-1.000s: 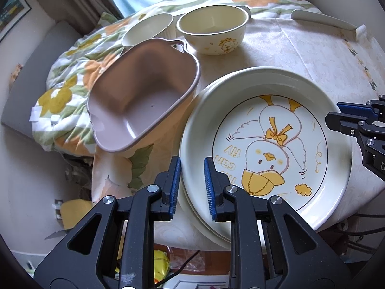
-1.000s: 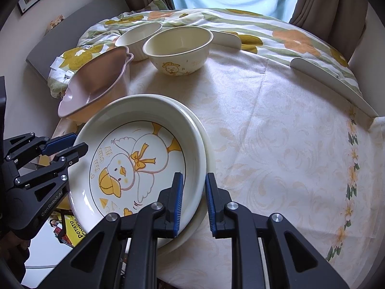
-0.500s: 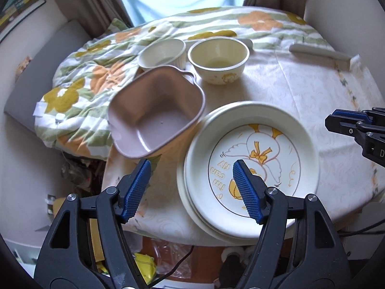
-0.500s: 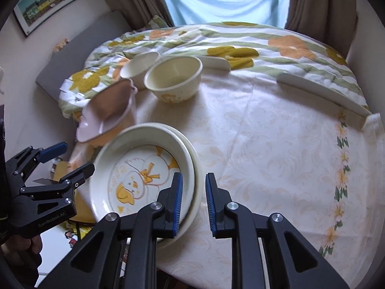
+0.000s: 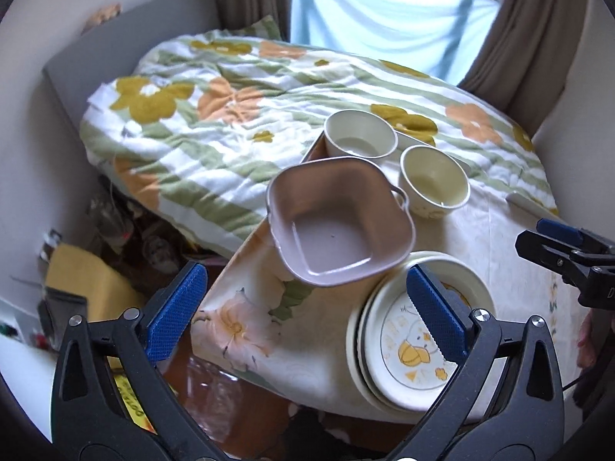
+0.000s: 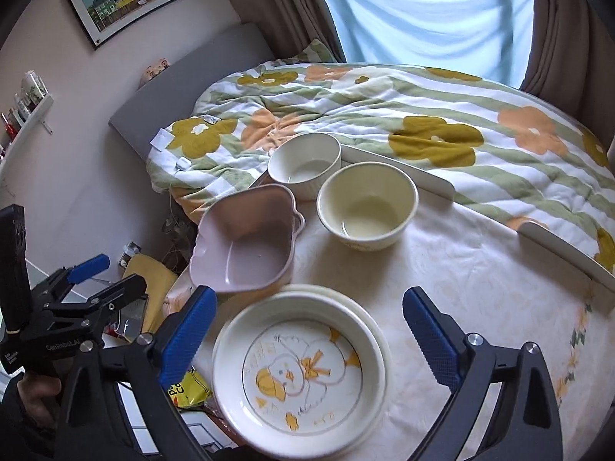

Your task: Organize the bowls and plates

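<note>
Blue-padded right hand-held gripper [image 6: 309, 320] has spread wide above plates [image 6: 298, 368].

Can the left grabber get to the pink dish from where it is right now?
Probably yes. The left gripper is open wide and holds nothing, and the pink dish sits straight ahead of it near the table edge. Nothing stands between them. The duck plate lies just beside the dish, so grabbing its near rim looks easiest.
</note>
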